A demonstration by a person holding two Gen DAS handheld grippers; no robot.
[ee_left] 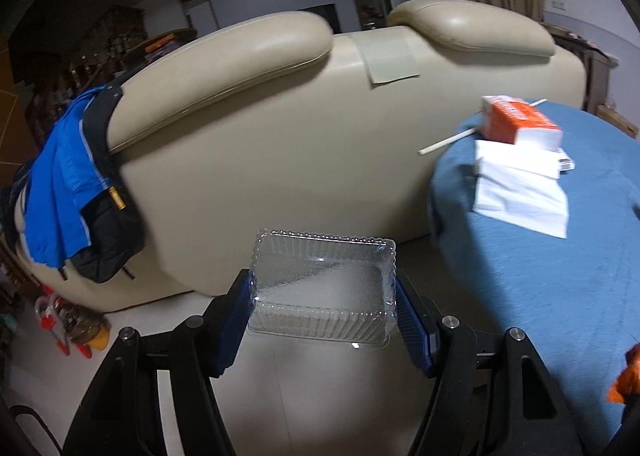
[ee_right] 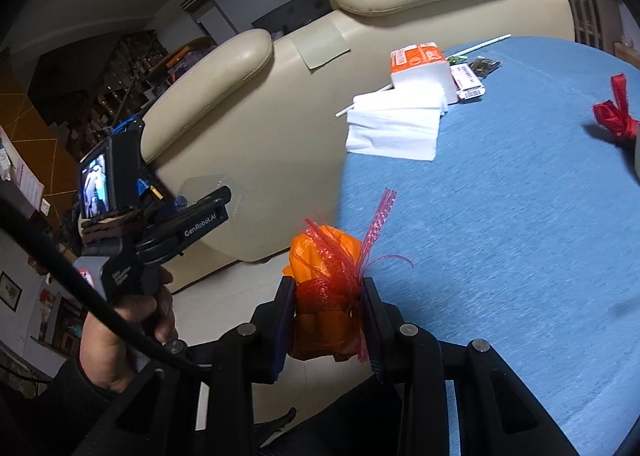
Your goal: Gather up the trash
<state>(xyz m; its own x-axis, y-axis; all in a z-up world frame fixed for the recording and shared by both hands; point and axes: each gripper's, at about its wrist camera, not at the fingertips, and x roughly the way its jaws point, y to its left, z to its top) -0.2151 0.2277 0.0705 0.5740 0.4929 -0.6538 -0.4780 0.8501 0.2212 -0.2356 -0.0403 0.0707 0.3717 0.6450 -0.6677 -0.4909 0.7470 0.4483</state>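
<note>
My left gripper (ee_left: 323,298) is shut on a clear plastic food container (ee_left: 324,288) and holds it in the air above the pale floor, left of the blue-clothed table (ee_left: 540,296). In the right wrist view the left gripper (ee_right: 216,203) appears at the left, still holding the clear container (ee_right: 204,189). My right gripper (ee_right: 328,308) is shut on an orange wrapper bundled in red mesh netting (ee_right: 328,280), held at the table's near left edge (ee_right: 500,236). An edge of that orange wrapper (ee_left: 624,380) shows at the right of the left wrist view.
On the table lie an orange tissue pack (ee_right: 420,63), loose white tissues (ee_right: 392,123), a white straw (ee_left: 448,141), small packets (ee_right: 470,81) and a red ribbon (ee_right: 614,111). A cream leather sofa back (ee_left: 280,135) stands behind, with a blue garment and dark bag (ee_left: 76,191) draped over it.
</note>
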